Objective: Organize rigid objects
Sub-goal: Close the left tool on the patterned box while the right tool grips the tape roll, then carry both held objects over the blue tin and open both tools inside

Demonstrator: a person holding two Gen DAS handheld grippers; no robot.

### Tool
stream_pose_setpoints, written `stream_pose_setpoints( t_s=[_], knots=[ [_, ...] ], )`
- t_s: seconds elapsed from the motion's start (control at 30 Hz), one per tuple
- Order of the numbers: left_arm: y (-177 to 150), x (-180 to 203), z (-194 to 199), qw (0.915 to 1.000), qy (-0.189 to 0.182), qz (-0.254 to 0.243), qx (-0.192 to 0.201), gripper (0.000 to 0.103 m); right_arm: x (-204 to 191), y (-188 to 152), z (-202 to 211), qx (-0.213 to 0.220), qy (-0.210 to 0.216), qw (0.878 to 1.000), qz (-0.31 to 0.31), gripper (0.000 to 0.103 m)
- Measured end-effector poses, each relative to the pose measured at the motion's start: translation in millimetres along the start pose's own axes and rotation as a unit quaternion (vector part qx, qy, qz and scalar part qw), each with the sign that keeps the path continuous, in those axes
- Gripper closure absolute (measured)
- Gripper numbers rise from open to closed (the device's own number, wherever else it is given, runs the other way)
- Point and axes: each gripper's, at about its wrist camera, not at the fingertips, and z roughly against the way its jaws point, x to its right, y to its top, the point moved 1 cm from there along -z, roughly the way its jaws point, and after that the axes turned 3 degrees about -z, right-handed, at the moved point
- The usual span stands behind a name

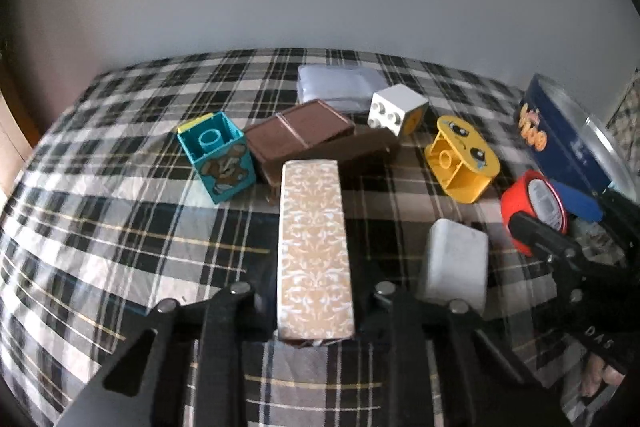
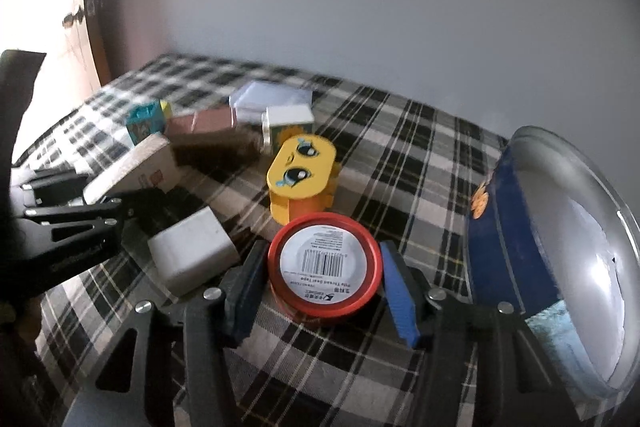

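While the sorting is barely begun, both tools are already engaged on the plaid-covered bench [image 1: 120,227]. The left gripper [image 1: 316,307] has its fingers drawn in narrow against the sides of a long gold-patterned box [image 1: 314,247], which lies pointing toward 12 o'clock in its own view; the grip appears made, and whether the box has left the cloth cannot be told. The right gripper [image 2: 324,291] brackets a red tape tin [image 2: 324,263]: the dark left pad touches its rim, while the blue right pad [image 2: 400,299] seems to stand just clear, so this hold is judged not yet complete. Around them the remaining items lie loose and ungrouped: a teal block [image 1: 218,157] at 10 o'clock from the box, a brown case [image 1: 300,135] at 12 o'clock, a white block [image 1: 396,109] and a yellow face block [image 1: 462,159] toward 1 and 2 o'clock, a white adapter [image 1: 456,263] at 3 o'clock. A blue round tin [image 2: 520,227] stands on edge at 3 o'clock of the red tin. No tray or sorted row is visible; in my judgement nearly all placement work remains.
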Motion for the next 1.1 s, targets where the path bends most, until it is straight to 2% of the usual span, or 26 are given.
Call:
stream_pose_setpoints(
  t_s=[0.07, 0.13, 0.2, 0.27, 0.4, 0.5, 0.63, 0.87, 1.1],
  knots=[
    [-2, -5, 5, 0.9993, -0.026, 0.023, 0.010, 0.079, 4, 0, 9, 0.022, 0.009, 1.000, -0.013, 0.046],
    [-4, -8, 12, 0.9985, -0.032, 0.035, 0.030, 0.079, 8, 1, 19, 0.046, 0.019, 0.998, -0.028, 0.046],
    [-6, -12, 23, 0.9957, -0.051, 0.050, 0.059, 0.079, 12, 3, 30, 0.070, 0.036, 0.996, -0.043, 0.046],
    [-7, -12, 38, 0.9901, -0.071, 0.061, 0.104, 0.079, 18, 5, 44, 0.100, 0.069, 0.991, -0.064, 0.046],
    [0, -7, 60, 0.9802, -0.076, 0.068, 0.170, 0.079, 29, 7, 70, 0.159, 0.104, 0.977, -0.093, 0.046],
    [4, 6, 72, 0.9754, -0.070, 0.062, 0.200, 0.079, 37, 6, 84, 0.188, 0.105, 0.970, -0.108, 0.045],
    [10, 27, 85, 0.9706, -0.057, 0.057, 0.227, 0.079, 44, 5, 100, 0.226, 0.070, 0.965, -0.116, 0.045],
    [23, 78, 87, 0.9674, -0.075, 0.039, 0.239, 0.079, 69, 3, 122, 0.279, -0.018, 0.950, -0.137, 0.045],
    [29, 133, 86, 0.9637, -0.094, 0.006, 0.250, 0.079, 96, -4, 129, 0.291, -0.115, 0.939, -0.140, 0.045]
  ],
)
